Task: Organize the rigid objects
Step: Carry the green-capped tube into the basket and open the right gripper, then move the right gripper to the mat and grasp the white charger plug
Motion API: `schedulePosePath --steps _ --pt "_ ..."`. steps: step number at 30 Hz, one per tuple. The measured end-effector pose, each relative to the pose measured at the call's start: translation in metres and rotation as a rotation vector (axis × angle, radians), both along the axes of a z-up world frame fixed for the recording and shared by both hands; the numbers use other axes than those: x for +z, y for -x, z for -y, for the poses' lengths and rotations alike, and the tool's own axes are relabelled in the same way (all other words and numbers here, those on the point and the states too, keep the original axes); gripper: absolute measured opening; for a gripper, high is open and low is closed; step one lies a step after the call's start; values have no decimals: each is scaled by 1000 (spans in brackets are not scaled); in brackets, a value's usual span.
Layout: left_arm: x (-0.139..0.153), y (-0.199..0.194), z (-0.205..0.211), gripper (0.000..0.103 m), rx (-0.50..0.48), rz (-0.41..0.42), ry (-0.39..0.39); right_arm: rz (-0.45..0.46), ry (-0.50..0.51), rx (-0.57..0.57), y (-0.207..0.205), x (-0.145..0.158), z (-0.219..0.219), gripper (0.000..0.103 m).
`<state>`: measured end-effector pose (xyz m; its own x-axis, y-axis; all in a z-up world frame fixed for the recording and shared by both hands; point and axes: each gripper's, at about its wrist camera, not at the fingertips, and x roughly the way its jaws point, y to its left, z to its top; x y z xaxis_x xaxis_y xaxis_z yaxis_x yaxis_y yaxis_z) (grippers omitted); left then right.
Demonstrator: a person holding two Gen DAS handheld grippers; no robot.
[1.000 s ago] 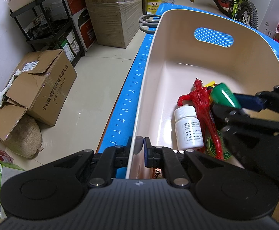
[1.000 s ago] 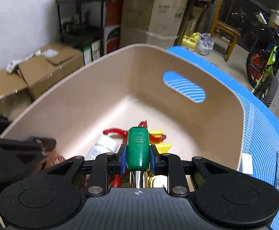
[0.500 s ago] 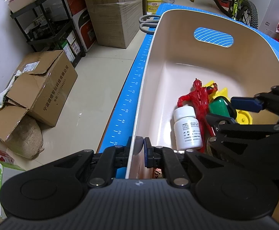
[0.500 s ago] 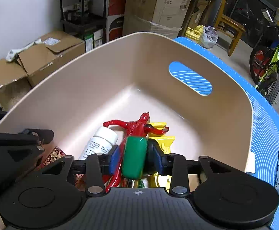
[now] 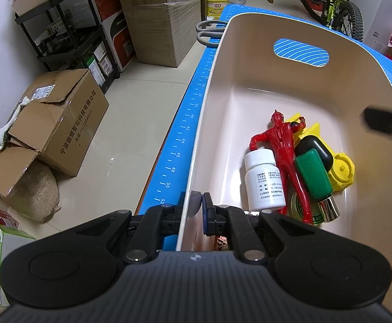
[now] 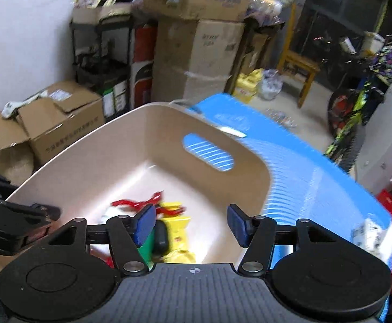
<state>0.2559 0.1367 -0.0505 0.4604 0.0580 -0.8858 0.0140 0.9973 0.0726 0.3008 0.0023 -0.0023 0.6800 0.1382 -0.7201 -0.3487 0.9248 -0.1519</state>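
A beige bin (image 5: 249,53) stands on the blue mat (image 5: 179,140). My left gripper (image 5: 197,206) is shut on the bin's near left rim. On the bin's floor lie a green-handled tool (image 5: 314,175), a white pill bottle (image 5: 264,179), a red figure (image 5: 282,140), a yellow toy (image 5: 341,168) and a black case (image 5: 318,146). My right gripper (image 6: 190,222) hovers above the bin (image 6: 93,161), jaws opening, nothing between them. The green-handled tool (image 6: 145,251) lies below its left finger. In the left wrist view its blurred fingers (image 5: 381,122) show at the right edge.
Grey scissors (image 5: 209,31) lie on the mat past the bin's far left corner. A white packet (image 6: 368,234) lies on the mat right of the bin. Cardboard boxes (image 5: 55,123), a black shelf rack (image 5: 69,27) and a bicycle (image 5: 333,5) stand around the table.
My right gripper opened and let go of the green-handled tool, which now lies in the bin beside the red figure. It then rose and drew back to the right. The left gripper kept still.
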Motion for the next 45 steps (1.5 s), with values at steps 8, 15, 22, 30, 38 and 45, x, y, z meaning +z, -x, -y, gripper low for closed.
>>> schedulePosePath --steps 8,15,22,30,38,45 --pt "0 0 0 12 0 0 0 62 11 -131 -16 4 60 76" --pt "-1 0 2 12 -1 0 -6 22 -16 -308 -37 -33 120 76" --pt "-2 0 2 13 2 -2 -5 -6 24 -357 -57 -84 134 76" --pt "-3 0 4 13 -1 -3 -10 -40 29 -381 -81 -123 134 76" --pt "-2 0 3 13 -1 -3 -11 -24 -40 -400 -86 -135 142 64" --pt "-2 0 3 13 -1 -3 -10 -6 -39 -378 -80 -135 134 43"
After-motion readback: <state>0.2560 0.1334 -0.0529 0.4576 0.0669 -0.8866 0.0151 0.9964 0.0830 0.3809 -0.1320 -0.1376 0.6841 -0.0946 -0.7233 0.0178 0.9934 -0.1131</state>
